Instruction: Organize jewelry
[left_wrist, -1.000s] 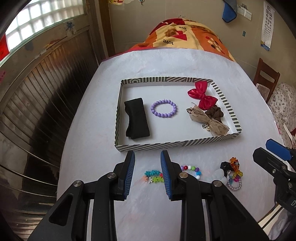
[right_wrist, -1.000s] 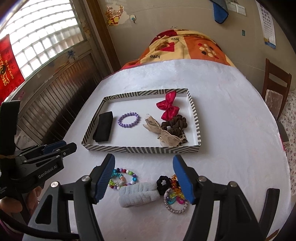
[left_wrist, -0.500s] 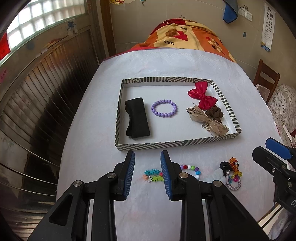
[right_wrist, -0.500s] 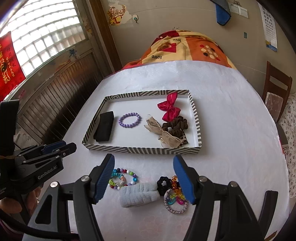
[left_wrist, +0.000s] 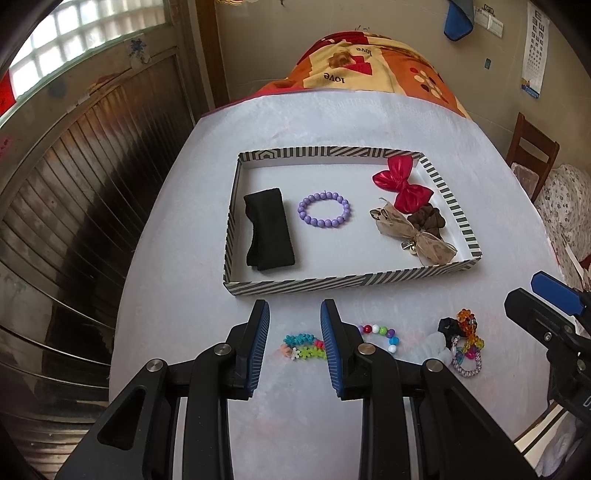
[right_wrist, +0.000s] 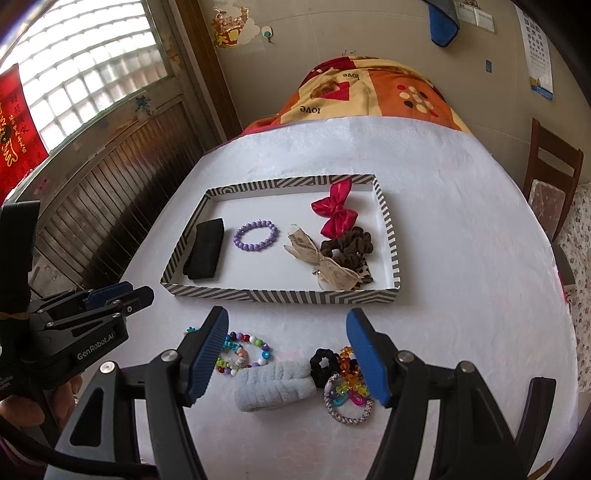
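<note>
A striped tray (left_wrist: 332, 286) (right_wrist: 280, 295) holds a black band (left_wrist: 267, 229), a purple bead bracelet (left_wrist: 324, 212), a red bow (left_wrist: 402, 184), a beige bow (left_wrist: 413, 236) and a brown scrunchie (left_wrist: 428, 219). In front of it on the white table lie a flower-bead bracelet (left_wrist: 303, 345), a round-bead bracelet (left_wrist: 380, 332), a grey-white band (right_wrist: 275, 384), a black scrunchie (right_wrist: 325, 363) and colourful chain bracelets (right_wrist: 347, 391). My left gripper (left_wrist: 293, 314) is open and empty over the flower-bead bracelet. My right gripper (right_wrist: 286, 321) is open wide and empty over the grey-white band.
The white table (left_wrist: 332, 122) ends in an orange patterned blanket (left_wrist: 369, 70) at the far end. A wooden chair (left_wrist: 532, 155) stands at the right. A slatted wall and window run along the left.
Both grippers have drifted slightly; the view hardly shifts. No item has moved or been gripped.
</note>
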